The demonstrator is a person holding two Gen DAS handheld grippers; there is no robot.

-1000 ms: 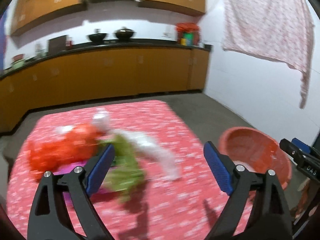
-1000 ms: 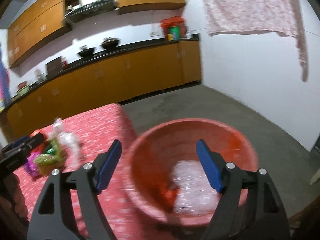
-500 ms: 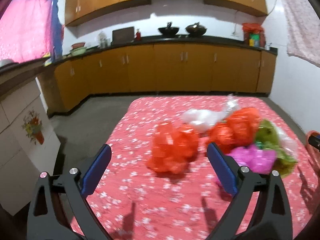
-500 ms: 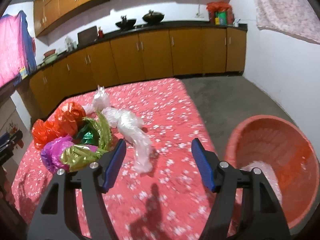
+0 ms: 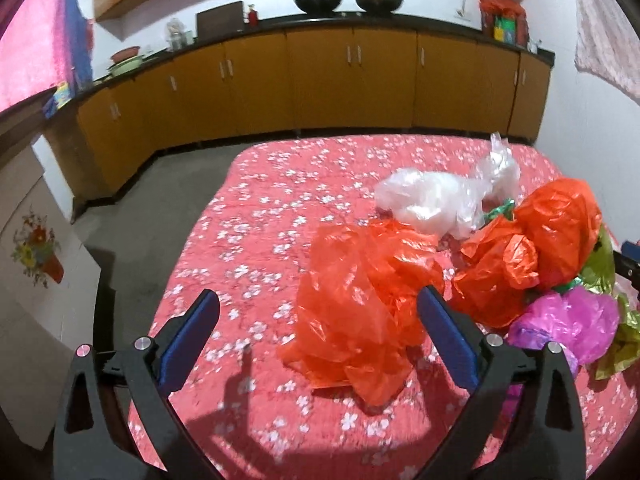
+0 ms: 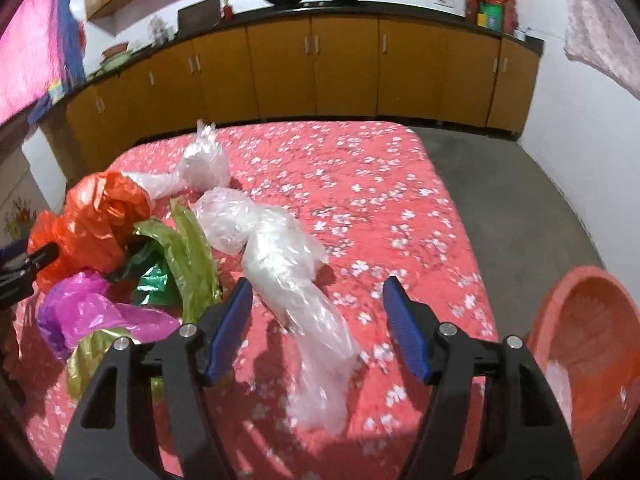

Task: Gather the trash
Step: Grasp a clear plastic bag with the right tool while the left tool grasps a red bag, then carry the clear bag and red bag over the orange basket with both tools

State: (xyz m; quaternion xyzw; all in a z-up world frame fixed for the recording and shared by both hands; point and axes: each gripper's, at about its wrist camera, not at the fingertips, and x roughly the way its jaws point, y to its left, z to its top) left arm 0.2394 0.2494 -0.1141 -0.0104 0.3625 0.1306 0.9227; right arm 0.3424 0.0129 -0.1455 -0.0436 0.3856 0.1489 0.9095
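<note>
Crumpled plastic trash lies on a red flowered table. In the left wrist view a loose orange bag lies between my open left gripper's fingers, with a second orange bag, a pink wrap and a clear bag beyond. In the right wrist view my open right gripper hangs over a long clear plastic bag. A green wrap, pink wrap and orange bag lie to its left. Both grippers are empty.
An orange tub with some clear plastic inside stands on the floor past the table's right edge. Orange cabinets run along the back wall. A pale cloth hangs at the right. Grey floor surrounds the table.
Both grippers swung from the tub side back over the table and came lower toward the trash. The left now frames the loose orange bag, the right the long clear bag.
</note>
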